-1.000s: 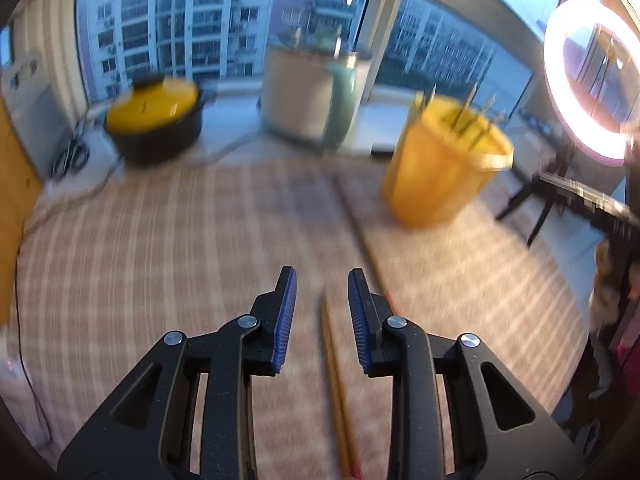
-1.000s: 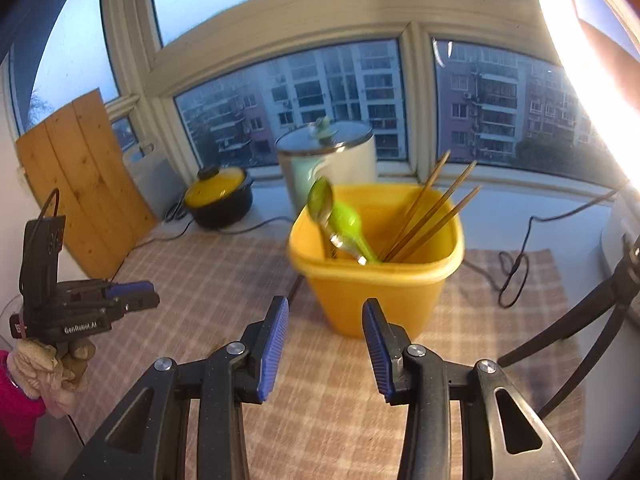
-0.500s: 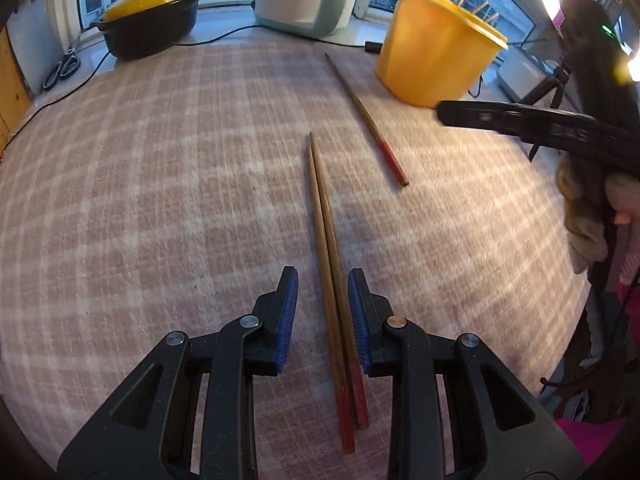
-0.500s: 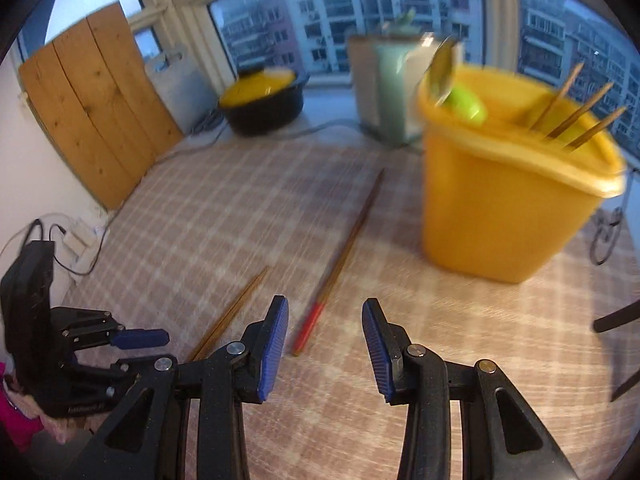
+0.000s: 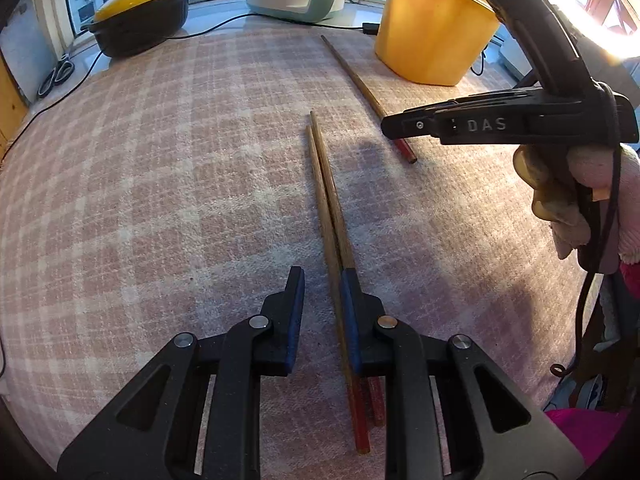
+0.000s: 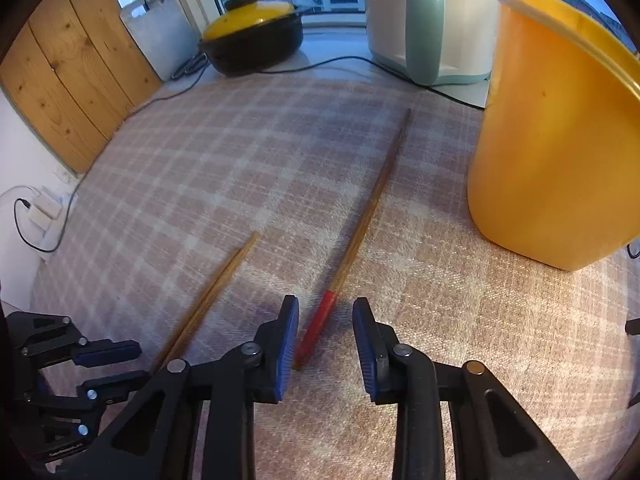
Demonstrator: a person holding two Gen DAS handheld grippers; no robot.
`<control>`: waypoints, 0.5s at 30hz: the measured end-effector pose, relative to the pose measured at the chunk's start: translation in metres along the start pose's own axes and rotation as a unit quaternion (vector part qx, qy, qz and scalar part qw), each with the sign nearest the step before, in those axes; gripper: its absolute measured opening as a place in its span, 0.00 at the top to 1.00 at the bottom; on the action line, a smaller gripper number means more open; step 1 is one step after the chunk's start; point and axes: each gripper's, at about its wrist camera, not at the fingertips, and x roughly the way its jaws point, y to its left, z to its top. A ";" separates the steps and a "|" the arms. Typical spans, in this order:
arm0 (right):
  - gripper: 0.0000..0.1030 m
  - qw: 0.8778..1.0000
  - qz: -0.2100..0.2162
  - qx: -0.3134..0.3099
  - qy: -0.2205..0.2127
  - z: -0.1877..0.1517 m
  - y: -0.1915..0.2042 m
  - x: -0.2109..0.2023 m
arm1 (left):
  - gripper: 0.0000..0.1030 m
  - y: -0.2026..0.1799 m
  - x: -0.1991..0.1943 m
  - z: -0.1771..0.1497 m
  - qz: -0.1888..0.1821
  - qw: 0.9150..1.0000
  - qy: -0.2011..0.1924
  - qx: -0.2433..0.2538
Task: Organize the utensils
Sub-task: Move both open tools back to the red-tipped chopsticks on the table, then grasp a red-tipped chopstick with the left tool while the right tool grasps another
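Two wooden chopsticks with red ends [image 5: 328,192] lie side by side on the checked cloth [image 5: 160,184]. My left gripper [image 5: 322,280] is open and low over them, its jaws either side of their lower part. A single red-ended chopstick [image 6: 360,224] lies toward the yellow bucket [image 6: 556,136]. My right gripper [image 6: 325,308] is open, its jaws either side of that chopstick's red end. The pair also shows in the right wrist view [image 6: 216,292], and the single chopstick [image 5: 360,80] and bucket [image 5: 436,28] show in the left wrist view.
A black pot with a yellow lid [image 6: 256,40] and a white and green appliance [image 6: 424,20] stand at the back by the window. Wooden boards [image 6: 72,72] lean at the left. A cable [image 6: 320,66] runs along the back of the cloth.
Both grippers have dropped from a raised, window-facing pose down to the cloth. The left has closed in over the chopstick pair, the right over the single chopstick's red end.
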 end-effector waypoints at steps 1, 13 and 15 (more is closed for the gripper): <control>0.73 1.000 -0.001 -0.001 0.002 0.000 0.000 0.001 | 0.82 0.000 0.001 0.001 0.000 1.000 0.001 0.002; 0.95 1.000 -0.010 0.014 0.020 0.000 -0.008 0.006 | 0.94 0.006 0.013 0.017 0.015 1.000 0.005 -0.003; 0.95 0.999 -0.005 0.024 0.022 -0.005 -0.011 0.003 | 0.94 0.011 0.014 0.019 0.013 1.000 0.003 -0.016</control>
